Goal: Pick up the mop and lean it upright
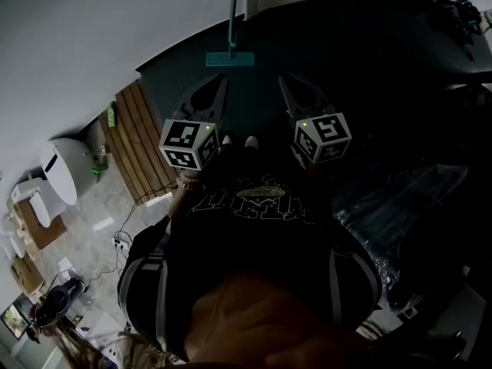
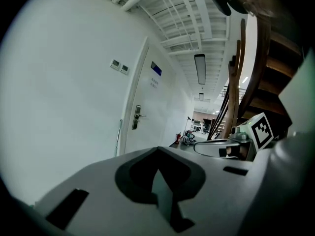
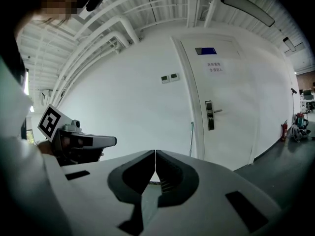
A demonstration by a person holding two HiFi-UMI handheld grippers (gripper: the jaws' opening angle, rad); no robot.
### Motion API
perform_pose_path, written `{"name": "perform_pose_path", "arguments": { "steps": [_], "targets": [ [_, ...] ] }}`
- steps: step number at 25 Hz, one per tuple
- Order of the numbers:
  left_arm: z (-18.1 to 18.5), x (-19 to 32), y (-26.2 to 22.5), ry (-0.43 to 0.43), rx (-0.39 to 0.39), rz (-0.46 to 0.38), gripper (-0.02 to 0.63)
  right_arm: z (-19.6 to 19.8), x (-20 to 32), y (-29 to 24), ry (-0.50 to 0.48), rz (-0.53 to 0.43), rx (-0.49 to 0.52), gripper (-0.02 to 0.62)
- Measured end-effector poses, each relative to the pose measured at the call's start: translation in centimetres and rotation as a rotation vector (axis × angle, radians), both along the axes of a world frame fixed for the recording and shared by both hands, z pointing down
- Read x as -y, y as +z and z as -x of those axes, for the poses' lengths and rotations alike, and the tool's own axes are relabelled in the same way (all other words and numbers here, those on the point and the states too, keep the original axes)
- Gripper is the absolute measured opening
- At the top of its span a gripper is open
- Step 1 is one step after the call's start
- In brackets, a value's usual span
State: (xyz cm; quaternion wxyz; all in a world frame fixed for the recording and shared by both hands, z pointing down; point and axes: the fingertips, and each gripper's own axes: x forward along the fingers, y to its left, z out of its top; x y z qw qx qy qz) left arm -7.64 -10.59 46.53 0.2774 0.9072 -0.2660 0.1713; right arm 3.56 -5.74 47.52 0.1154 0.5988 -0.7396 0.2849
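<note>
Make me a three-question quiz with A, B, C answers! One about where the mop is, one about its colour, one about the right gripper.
1. Where is the mop?
A. Leaning upright against the white wall
B. Lying flat on the floor
C. Inside a cupboard

2. What colour is the mop's handle?
A. Red
B. Teal
C. Yellow

3. How are the right gripper's jaws?
A. Wide apart
B. Shut on the mop
C. Shut, with nothing between them

Answers:
1. A, the mop stands against the wall.
2. B, the handle is teal.
3. C, the right gripper shows its jaws pressed together and empty.
</note>
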Motion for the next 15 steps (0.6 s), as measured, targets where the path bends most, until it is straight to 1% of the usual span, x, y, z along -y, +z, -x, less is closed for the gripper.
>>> {"name": "perform_pose_path", "arguments": {
  "steps": [8,15],
  "targets": [
    [0.8,0.3,0.1,-0.026,0.012,0.005,0.046,-1.4,-0.1,0.3,0.01,0.008,-0.01,0.02],
    [1.5,0.9,0.3,-0.046,0.019,0.006,0.046,-1.0,0.1,0.2,0.002,0.01,-0.017,0.02]
  ]
}}
